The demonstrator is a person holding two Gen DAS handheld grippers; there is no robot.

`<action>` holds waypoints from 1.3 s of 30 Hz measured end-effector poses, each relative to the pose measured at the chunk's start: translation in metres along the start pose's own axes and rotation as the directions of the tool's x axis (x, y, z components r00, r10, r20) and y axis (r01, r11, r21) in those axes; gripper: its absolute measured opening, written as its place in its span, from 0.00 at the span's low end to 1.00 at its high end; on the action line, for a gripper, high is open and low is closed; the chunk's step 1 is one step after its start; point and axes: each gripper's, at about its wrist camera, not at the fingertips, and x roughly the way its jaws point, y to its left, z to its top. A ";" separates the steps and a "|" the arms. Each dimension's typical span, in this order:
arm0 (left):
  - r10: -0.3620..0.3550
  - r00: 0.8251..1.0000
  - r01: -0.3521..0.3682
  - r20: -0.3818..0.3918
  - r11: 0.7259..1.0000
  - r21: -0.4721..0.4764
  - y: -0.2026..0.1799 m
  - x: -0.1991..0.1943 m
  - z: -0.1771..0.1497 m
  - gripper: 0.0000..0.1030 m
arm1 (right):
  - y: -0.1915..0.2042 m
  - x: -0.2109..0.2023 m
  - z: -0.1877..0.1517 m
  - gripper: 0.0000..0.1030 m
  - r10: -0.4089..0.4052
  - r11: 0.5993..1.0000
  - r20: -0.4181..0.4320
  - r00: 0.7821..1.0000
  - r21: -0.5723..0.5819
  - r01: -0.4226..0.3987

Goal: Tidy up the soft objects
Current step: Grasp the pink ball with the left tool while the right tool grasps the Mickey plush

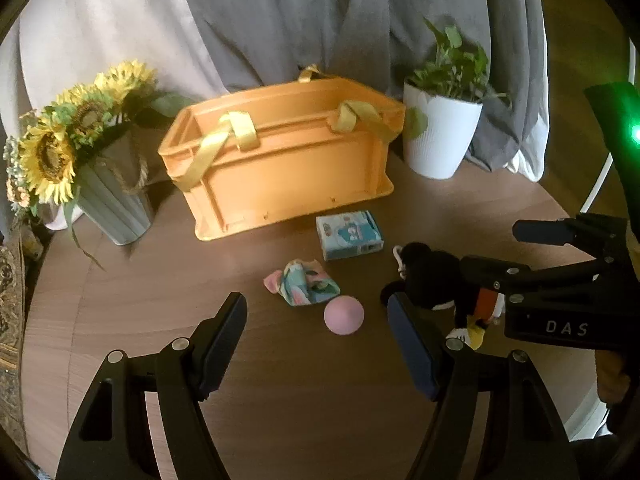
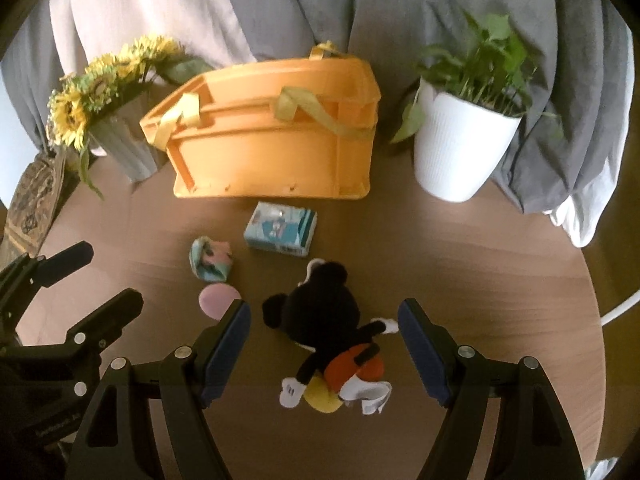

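Observation:
A black mouse plush [image 2: 316, 312] with red shorts lies on the round wooden table [image 2: 480, 280]. My right gripper [image 2: 324, 316] hangs open above it, one finger on each side and neither touching it. A pink ball [image 1: 344, 315] rests between and just beyond the fingers of my open left gripper [image 1: 316, 320]. A folded pastel cloth [image 1: 306, 288] lies just behind the ball, and a blue tissue pack [image 1: 349, 235] behind that. An orange crate [image 1: 288, 160] with yellow strap handles stands at the back. The right gripper [image 1: 494, 248] comes in from the right over the plush [image 1: 428, 280].
Sunflowers in a ribbed grey vase [image 1: 116, 204] stand left of the crate, and a white pot [image 1: 440, 136] with a green plant stands right of it. Grey and white drapes hang behind. The table's edge curves along the right [image 2: 592, 264]. The left gripper [image 2: 110, 276] shows at the left.

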 end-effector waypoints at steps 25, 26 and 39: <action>-0.085 0.976 0.083 -0.199 0.996 -0.020 -0.003 0.087 -0.005 0.70 | -0.008 0.078 0.000 0.75 0.053 0.997 -0.224 0.973 -0.041 -0.063; -0.083 0.976 0.080 -0.202 0.997 -0.021 -0.004 0.089 -0.005 0.70 | -0.009 0.080 0.000 0.75 0.056 0.997 -0.230 0.972 -0.037 -0.066; -0.099 0.969 0.090 -0.226 0.995 -0.048 -0.005 0.109 -0.006 0.51 | -0.017 0.091 -0.001 0.74 0.116 0.993 -0.242 0.963 0.007 -0.118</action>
